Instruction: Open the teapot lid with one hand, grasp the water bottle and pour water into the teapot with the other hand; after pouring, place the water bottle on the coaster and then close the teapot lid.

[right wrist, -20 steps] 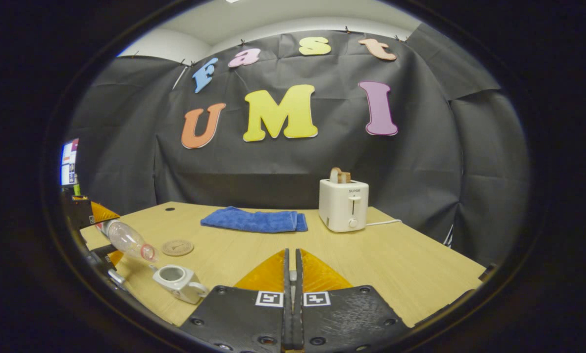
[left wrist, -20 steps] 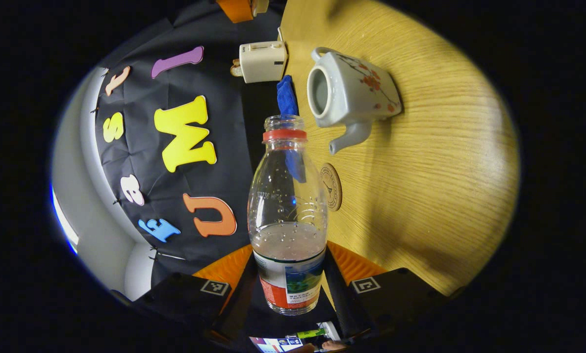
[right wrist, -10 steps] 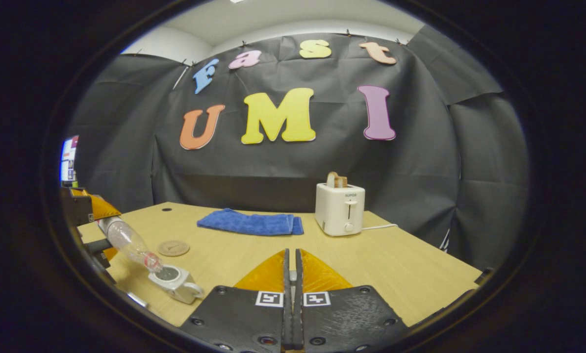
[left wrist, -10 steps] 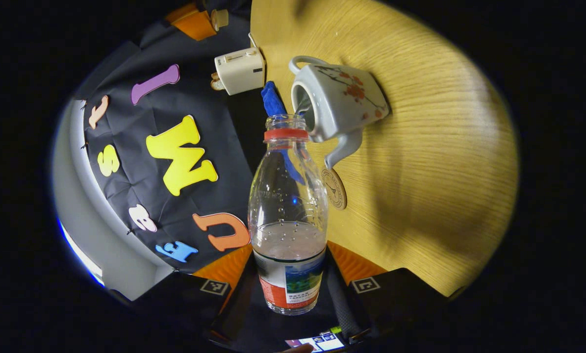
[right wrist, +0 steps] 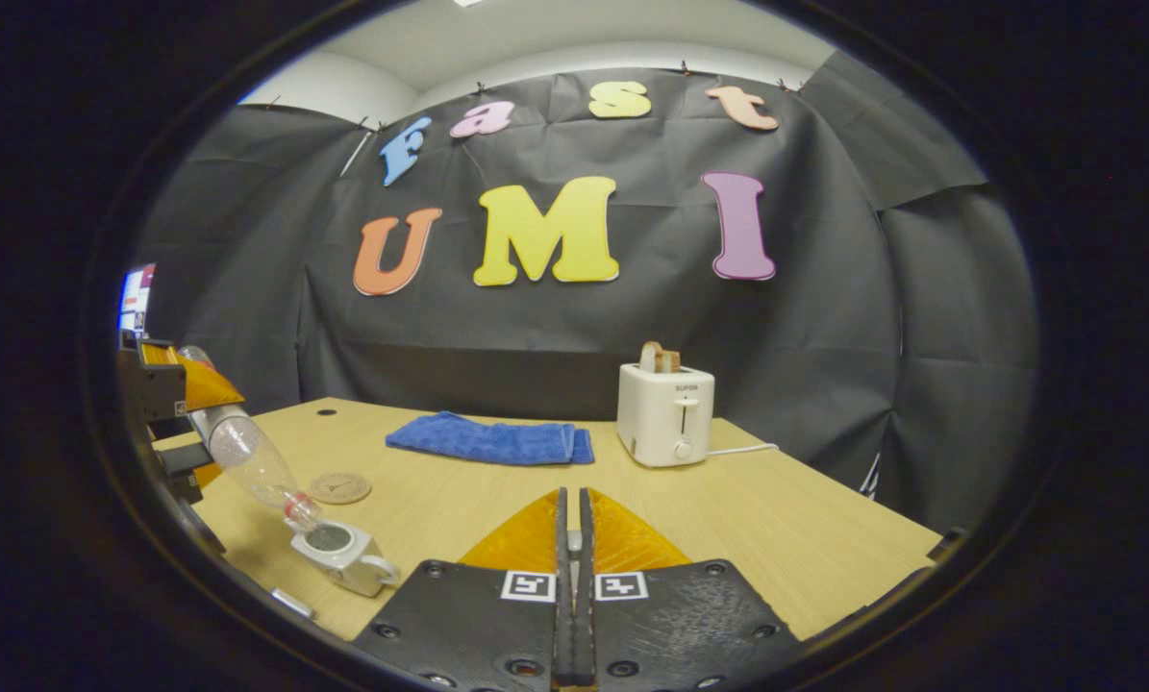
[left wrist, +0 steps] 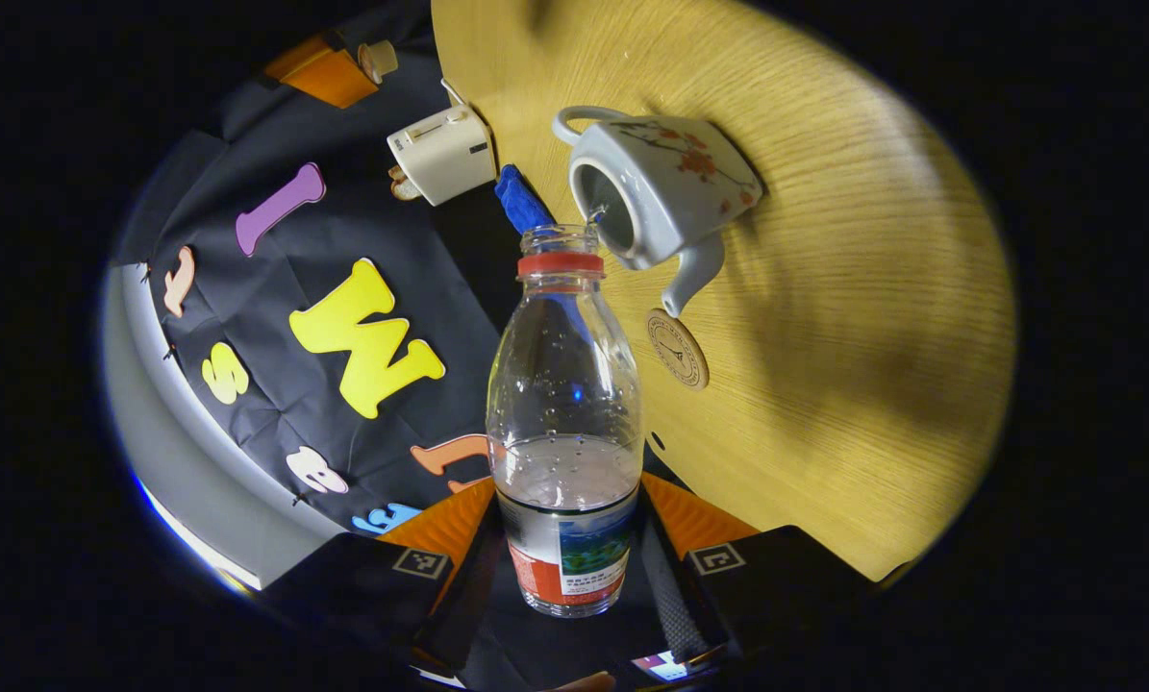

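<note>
My left gripper (left wrist: 569, 500) is shut on a clear water bottle (left wrist: 564, 384) with a red neck ring, gripping it at the label. The bottle (right wrist: 247, 457) is tilted mouth-down over the open top of the white flowered teapot (left wrist: 675, 187), and a thin stream of water runs in. The teapot (right wrist: 343, 553) stands on the table at the lower left of the right gripper view. A round wooden coaster (left wrist: 677, 334) lies just beyond its spout. My right gripper (right wrist: 572, 500) is held off to the side, fingers together. In the left gripper view a small beige lid (left wrist: 378, 60) shows at its tip.
A folded blue towel (right wrist: 487, 440) and a white toaster (right wrist: 665, 413) with bread in it sit at the back of the wooden table (right wrist: 776, 519). The toaster's cord runs off to the right.
The left gripper tipped the bottle further and brought its mouth over the teapot's opening, where water now runs in. The right gripper has barely moved.
</note>
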